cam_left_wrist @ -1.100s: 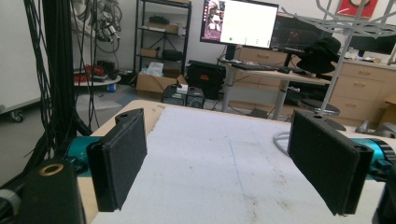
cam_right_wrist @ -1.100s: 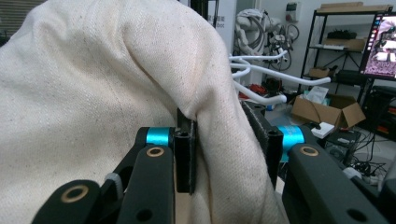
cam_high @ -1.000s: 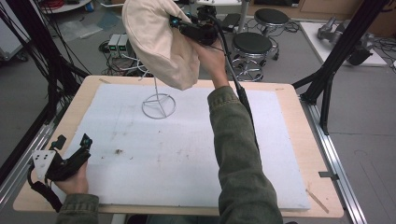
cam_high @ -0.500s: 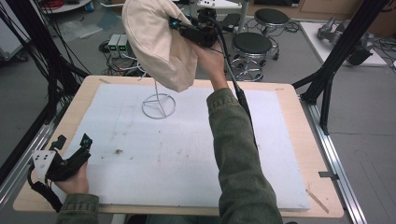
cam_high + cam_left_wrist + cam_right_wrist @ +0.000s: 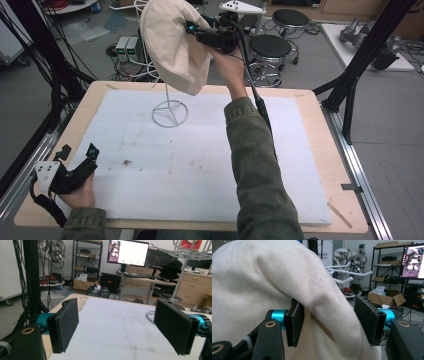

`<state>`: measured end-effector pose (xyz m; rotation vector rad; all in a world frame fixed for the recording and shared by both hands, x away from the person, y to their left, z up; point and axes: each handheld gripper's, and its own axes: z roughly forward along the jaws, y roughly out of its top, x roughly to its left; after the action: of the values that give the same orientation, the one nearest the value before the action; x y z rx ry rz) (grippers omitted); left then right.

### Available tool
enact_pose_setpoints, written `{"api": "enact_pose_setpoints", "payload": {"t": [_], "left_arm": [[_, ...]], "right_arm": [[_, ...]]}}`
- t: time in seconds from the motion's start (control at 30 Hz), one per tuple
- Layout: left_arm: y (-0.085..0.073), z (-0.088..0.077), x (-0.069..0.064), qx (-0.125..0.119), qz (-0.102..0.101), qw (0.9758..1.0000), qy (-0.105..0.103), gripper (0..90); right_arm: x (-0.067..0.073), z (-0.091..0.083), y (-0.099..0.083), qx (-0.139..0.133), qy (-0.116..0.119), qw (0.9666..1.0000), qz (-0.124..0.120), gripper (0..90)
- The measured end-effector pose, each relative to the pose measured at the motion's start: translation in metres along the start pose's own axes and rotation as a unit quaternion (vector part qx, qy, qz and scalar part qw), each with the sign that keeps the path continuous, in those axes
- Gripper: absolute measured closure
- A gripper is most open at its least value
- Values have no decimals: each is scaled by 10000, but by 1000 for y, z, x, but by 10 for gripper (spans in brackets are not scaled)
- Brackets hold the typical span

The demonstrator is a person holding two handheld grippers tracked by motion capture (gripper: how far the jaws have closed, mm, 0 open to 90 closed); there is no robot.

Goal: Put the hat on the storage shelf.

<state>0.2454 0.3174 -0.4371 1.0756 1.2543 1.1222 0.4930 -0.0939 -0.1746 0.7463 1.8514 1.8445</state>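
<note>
Worktop (image 5: pixel 310 150): pale wooden board, lower and middle of the high view, nearly covered by a white foam mat (image 5: pixel 200 160) with a few dark specks left of centre.

Cream cloth hat (image 5: pixel 172 45): upper centre-left of the high view, raised above the far edge of the worktop, crown turned left, hanging at the top of a stand. In the right gripper view its fabric takes up the left and centre, and a fold of the brim lies between the two black pads.

White wire stand (image 5: pixel 170 112): ring-shaped base on the mat, just below the hat, with a thin upright rod rising into it.

Right gripper (image 5: pixel 200 33): upper centre, held aloft by a green-sleeved arm, tips at the hat's right edge. Jaws have just been opening; the left pad is against the cloth, the right pad stands off from it with a gap, so the fold sits loosely between them.

Left gripper (image 5: pixel 77 156): lower left, resting at the near-left corner of the worktop. Jaws wide apart, nothing between them.
</note>
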Motion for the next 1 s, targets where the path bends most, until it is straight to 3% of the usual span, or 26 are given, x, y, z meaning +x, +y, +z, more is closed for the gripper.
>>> {"api": "enact_pose_setpoints", "payload": {"t": [0.23,0.5,0.57,0.8,0.9,1.0], "left_arm": [[0,0,-1,4,12,10000,-20,203],[0,0,-1,8,6,10000,-26,203],[0,0,-1,3,8,10000,-17,203],[0,0,-2,-2,3,10000,-30,203],[0,1,-3,-21,-8,10000,-35,203],[0,1,-3,-11,18,10000,-41,203]], "right_arm": [[-7,-7,-3,-56,-29,9999,92,396],[-9,-15,-3,-172,-56,9997,153,276],[-9,-18,-2,-209,-62,9997,144,199],[-5,-29,3,-174,-75,9998,113,123],[-5,-35,0,-224,-46,9995,212,117],[-4,-40,-6,-179,-171,9995,209,113]]}}
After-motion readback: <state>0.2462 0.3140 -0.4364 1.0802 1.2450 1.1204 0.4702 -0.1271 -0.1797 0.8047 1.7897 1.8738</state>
